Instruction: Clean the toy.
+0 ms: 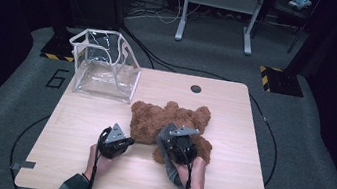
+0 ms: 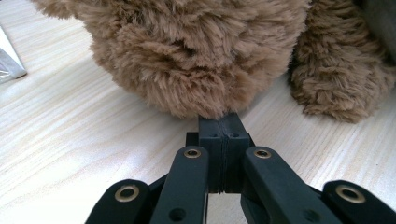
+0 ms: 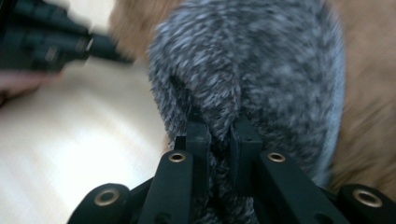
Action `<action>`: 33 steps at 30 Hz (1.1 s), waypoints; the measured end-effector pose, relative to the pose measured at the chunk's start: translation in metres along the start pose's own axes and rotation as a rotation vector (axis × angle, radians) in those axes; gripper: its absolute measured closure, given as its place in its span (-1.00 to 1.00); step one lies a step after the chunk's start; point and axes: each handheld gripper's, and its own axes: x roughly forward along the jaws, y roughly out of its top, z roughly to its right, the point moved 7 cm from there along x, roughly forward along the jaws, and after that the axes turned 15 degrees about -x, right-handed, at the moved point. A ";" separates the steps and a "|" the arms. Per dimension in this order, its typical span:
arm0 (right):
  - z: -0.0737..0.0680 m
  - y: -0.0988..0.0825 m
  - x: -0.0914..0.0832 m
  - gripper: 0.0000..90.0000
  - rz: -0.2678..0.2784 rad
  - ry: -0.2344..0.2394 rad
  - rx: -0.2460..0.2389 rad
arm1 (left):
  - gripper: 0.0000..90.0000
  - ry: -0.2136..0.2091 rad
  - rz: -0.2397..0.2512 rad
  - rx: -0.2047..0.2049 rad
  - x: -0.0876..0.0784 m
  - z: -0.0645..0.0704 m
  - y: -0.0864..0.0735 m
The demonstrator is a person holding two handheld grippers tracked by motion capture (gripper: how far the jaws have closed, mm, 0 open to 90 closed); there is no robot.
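A brown plush teddy bear lies in the middle of the wooden table. My left gripper is shut at the bear's near left side. In the left gripper view its tips touch the brown fur, and I see nothing between them. My right gripper is over the bear's near right side, shut on a grey fleecy cloth that trails back over the hand. The right gripper view is blurred, with its jaws pinching a fold of the grey cloth.
A clear plastic bag with white trim stands open at the table's far left corner, its edge at the left of the left gripper view. A round cable hole sits at the far edge. Cables and a stand's legs lie on the floor beyond.
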 end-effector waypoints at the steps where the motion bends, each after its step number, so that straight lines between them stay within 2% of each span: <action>1: 0.003 0.004 0.003 0.79 -0.002 -0.019 -0.003 | 1.00 0.000 0.003 -0.003 0.000 0.000 0.000; 4: 0.008 0.005 0.018 0.79 -0.049 -0.059 -0.010 | 1.00 -0.001 0.004 -0.003 0.000 0.000 0.000; 8: -0.002 -0.008 0.031 0.80 -0.089 -0.047 -0.024 | 0.99 0.001 -0.002 0.008 0.000 0.000 0.000; 11: -0.015 -0.020 0.030 0.80 -0.108 -0.021 -0.025 | 0.99 -0.002 -0.003 0.003 0.000 0.000 0.000; 14: -0.025 -0.033 0.030 0.81 -0.134 0.006 -0.049 | 1.00 -0.001 -0.004 0.006 0.000 0.000 0.000; 17: -0.030 -0.044 0.028 0.81 -0.178 0.040 -0.061 | 0.99 -0.003 0.001 -0.004 0.000 0.000 0.000; 19: -0.028 -0.044 0.024 0.80 -0.175 0.052 -0.058 | 1.00 -0.001 0.002 -0.004 0.000 0.000 0.000; 21: -0.023 -0.036 0.016 0.80 -0.137 0.048 -0.045 | 1.00 -0.003 0.002 -0.007 0.000 0.000 0.000; 24: -0.013 -0.016 0.003 0.80 -0.060 0.002 -0.044 | 1.00 -0.001 0.002 -0.004 0.000 0.000 0.000; 26: -0.003 0.000 -0.004 0.80 -0.007 -0.040 -0.066 | 1.00 -0.002 0.003 -0.005 0.000 0.000 0.000; 28: 0.004 0.010 -0.004 0.80 0.007 -0.076 -0.062 | 1.00 -0.001 0.002 -0.004 0.000 0.000 0.000; 31: 0.009 0.014 0.006 0.79 -0.003 -0.109 -0.070 | 0.99 -0.001 0.003 -0.005 0.000 0.000 0.000; 33: 0.006 0.011 0.016 0.80 -0.020 -0.091 -0.075 | 0.99 0.000 0.004 -0.004 0.000 0.000 0.000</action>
